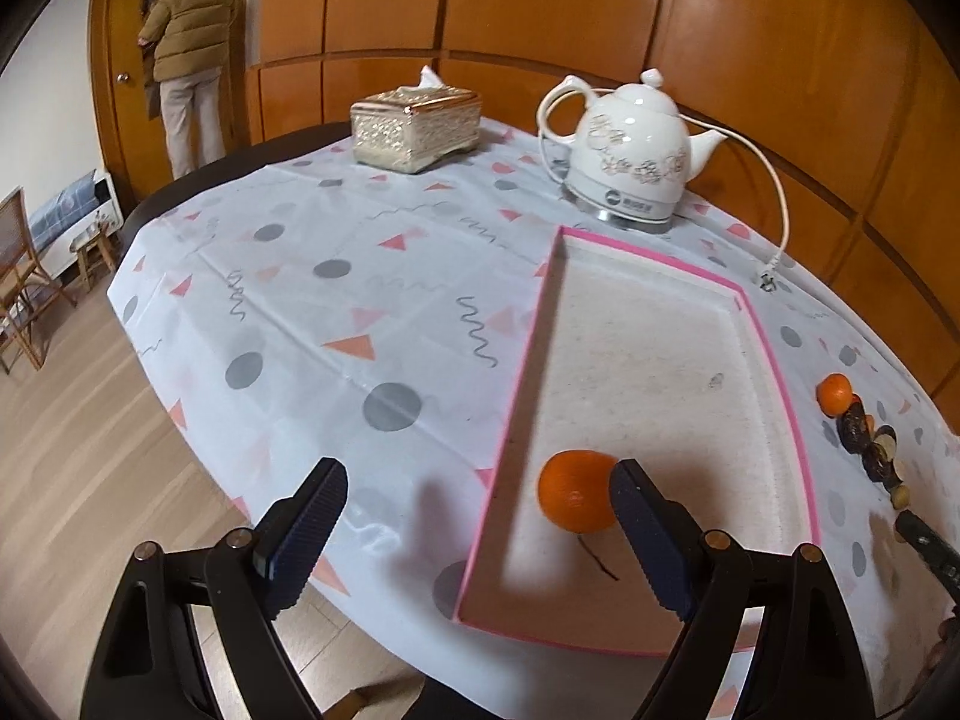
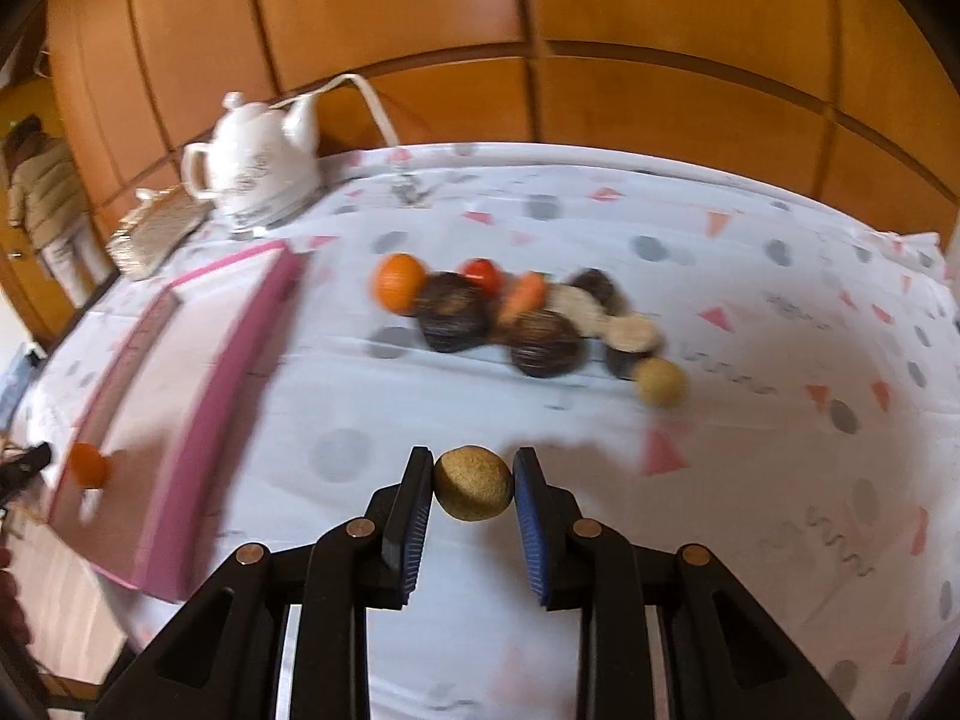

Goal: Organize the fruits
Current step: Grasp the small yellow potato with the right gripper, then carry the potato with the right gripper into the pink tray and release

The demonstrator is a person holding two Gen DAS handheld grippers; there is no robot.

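Left wrist view: the left gripper [image 1: 477,495] is seen nearest, its fingers spread wide and gripping nothing. An orange [image 1: 574,498] rests inside the pink-rimmed tray [image 1: 521,360], just beside the right finger; contact cannot be confirmed. A white kettle [image 1: 630,168] and a tissue box [image 1: 415,127] stand well beyond the tray.

Right wrist view: the right gripper [image 2: 473,483] is closed on a tan round fruit [image 2: 473,484], pinched between both pads above the tablecloth [image 2: 750,276]. The remaining pile of fruits [image 2: 510,312] lies ahead – the view is blurred, so individual items are hard to identify.

Risk: the round fruit is held only at its sides and may slip out during transfer. The orange may also be nudged and rolled by the open left finger.
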